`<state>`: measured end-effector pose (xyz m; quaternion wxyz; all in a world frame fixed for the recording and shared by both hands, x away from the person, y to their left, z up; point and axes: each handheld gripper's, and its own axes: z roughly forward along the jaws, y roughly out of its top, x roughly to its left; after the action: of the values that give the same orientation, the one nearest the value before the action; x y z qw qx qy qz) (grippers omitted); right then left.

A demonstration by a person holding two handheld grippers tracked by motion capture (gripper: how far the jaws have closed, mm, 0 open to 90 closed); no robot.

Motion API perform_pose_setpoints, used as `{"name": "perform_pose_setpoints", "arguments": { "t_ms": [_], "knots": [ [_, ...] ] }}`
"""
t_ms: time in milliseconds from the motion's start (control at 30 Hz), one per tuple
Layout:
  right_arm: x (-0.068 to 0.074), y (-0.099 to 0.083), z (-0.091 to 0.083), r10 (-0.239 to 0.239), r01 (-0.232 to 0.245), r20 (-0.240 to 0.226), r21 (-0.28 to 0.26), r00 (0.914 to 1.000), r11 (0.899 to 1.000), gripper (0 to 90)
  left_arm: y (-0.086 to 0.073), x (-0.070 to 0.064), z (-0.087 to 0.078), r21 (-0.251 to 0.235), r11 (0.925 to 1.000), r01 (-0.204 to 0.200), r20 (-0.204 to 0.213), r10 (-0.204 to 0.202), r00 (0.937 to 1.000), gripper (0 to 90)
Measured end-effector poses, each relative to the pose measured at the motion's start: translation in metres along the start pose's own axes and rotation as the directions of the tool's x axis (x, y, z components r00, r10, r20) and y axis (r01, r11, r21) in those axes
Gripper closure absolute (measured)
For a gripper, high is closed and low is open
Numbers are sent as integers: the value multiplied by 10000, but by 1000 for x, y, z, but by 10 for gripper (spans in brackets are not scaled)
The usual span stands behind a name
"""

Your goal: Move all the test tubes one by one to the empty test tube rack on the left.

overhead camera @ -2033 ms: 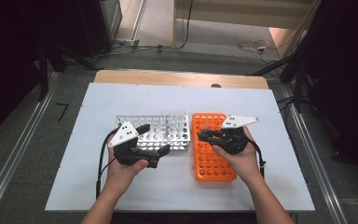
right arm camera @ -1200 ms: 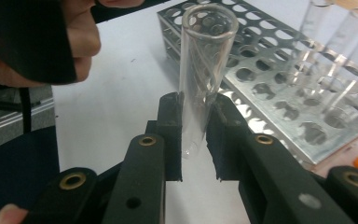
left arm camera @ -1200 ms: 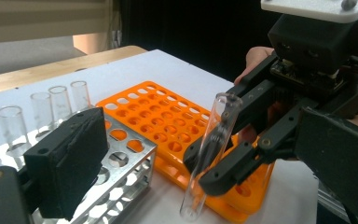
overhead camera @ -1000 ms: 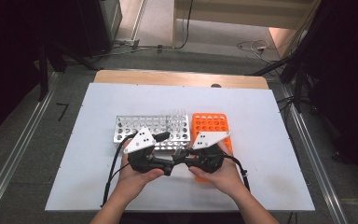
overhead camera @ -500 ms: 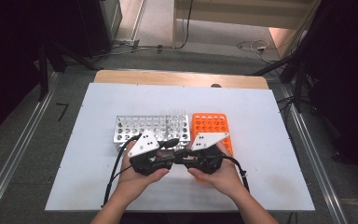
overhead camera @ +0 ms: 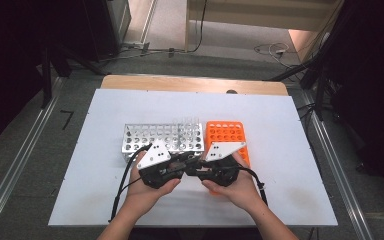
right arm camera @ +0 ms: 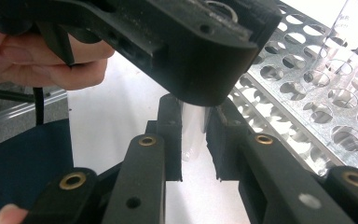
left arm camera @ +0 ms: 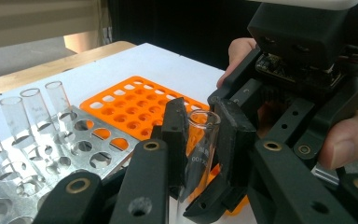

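Hovering just above the front edge of the table, a clear glass tube (left arm camera: 199,154) is sitting between two claws at once, and that is the whole story of this moment. Seen from the left gripper view, the left claw (left arm camera: 200,140) is clamping the tube near its open rim, jaws pressing on either side of the glass. Seen from the right gripper view, the right claw (right arm camera: 193,140) is closing around the tube's lower, rounded end (right arm camera: 192,135); its jaws are standing right beside the glass, though whether they are fully pinching it I cannot tell for sure. Two grips on one tube reads to me as a hand-over, one claw taking the glass from the other, with the tube tilting slightly so both can reach it.

From the high view, both claws are meeting nose to nose (overhead camera: 187,167), the hands (overhead camera: 145,192) tucking in close together to keep the pass steady and low over the table (overhead camera: 290,130).

Just behind them, the metal rack (overhead camera: 145,137) is holding several more tubes (left arm camera: 32,109) upright, and the orange rack (overhead camera: 227,132) is sitting right beside it with its holes looking empty. That likely makes it the place this tube is heading.
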<state>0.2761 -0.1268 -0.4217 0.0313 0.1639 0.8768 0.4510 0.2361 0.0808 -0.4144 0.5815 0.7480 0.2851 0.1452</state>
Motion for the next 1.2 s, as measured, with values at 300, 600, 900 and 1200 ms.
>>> {"name": "perform_pose_setpoints", "arguments": {
  "t_ms": [300,600,900,1200],
  "knots": [
    [-2,-2,-4,171,-170,155,-37,9997,9998,655,1,2,0,-23,9999,116,-234,-116,9997,752],
    [-6,-13,-25,324,-282,599,-694,9977,9972,396,6,10,-6,-140,9995,292,-492,-299,9983,752],
    [-20,-29,-52,638,-490,1133,-1289,9915,9904,181,13,21,-10,-306,9989,367,-801,-391,9960,752],
    [-30,-50,-72,830,-608,1388,-1570,9868,9857,74,23,43,-17,-504,9976,483,-1266,-543,9905,752]
  ]
}}
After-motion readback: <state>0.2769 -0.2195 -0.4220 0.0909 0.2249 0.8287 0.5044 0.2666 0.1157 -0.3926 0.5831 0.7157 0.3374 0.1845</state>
